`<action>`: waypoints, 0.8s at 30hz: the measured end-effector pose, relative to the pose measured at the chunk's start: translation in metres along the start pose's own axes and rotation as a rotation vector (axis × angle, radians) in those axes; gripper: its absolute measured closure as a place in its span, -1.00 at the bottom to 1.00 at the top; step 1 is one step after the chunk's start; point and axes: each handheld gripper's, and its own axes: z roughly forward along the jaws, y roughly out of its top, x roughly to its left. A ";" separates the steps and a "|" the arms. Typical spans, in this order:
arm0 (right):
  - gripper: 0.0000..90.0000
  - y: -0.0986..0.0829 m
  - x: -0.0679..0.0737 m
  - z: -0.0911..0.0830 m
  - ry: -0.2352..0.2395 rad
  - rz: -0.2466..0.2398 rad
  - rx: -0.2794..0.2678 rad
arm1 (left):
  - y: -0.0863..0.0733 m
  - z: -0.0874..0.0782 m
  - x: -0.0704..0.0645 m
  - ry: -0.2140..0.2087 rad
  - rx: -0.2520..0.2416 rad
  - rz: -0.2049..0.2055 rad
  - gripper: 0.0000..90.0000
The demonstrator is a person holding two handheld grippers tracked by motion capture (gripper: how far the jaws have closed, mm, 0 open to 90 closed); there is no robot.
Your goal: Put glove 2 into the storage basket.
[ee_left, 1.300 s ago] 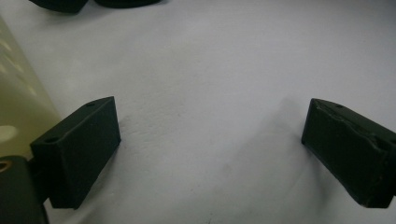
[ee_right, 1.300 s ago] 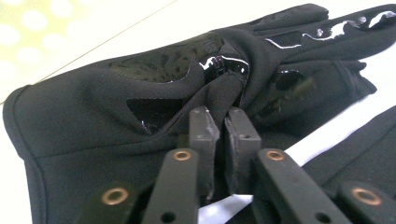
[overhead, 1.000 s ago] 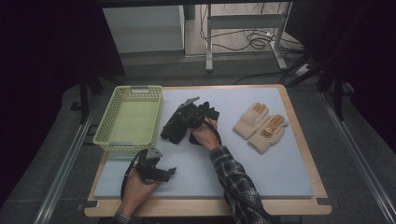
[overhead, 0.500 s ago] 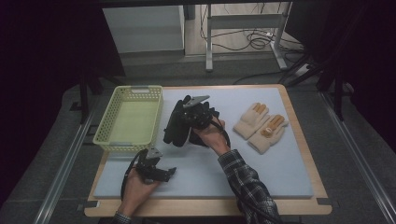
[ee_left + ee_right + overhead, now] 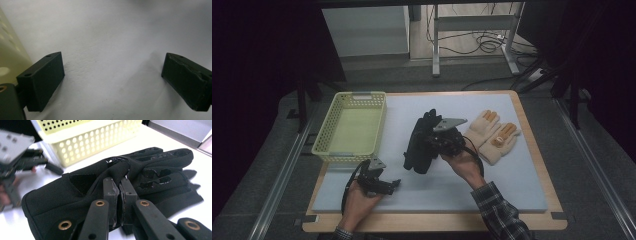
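- The right gripper (image 5: 119, 195) is clenched on a fold of the black glove (image 5: 421, 142), now raised off the mat (image 5: 522, 190) and carried slightly toward the yellow basket (image 5: 349, 131).
- The left gripper (image 5: 112, 75) rests released, jaws wide apart.
- The tan gloves (image 5: 492, 135) remain on the mat; likely destination: the basket.

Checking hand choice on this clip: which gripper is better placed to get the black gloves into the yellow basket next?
Right. The right gripper is already shut on the black gloves, just beside the yellow basket. The left gripper is open over bare mat, holding nothing.
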 end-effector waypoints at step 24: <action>0.55 -0.115 -0.002 -0.039 -0.094 0.114 0.106 | 0.000 0.000 0.000 0.000 0.002 0.001 -0.89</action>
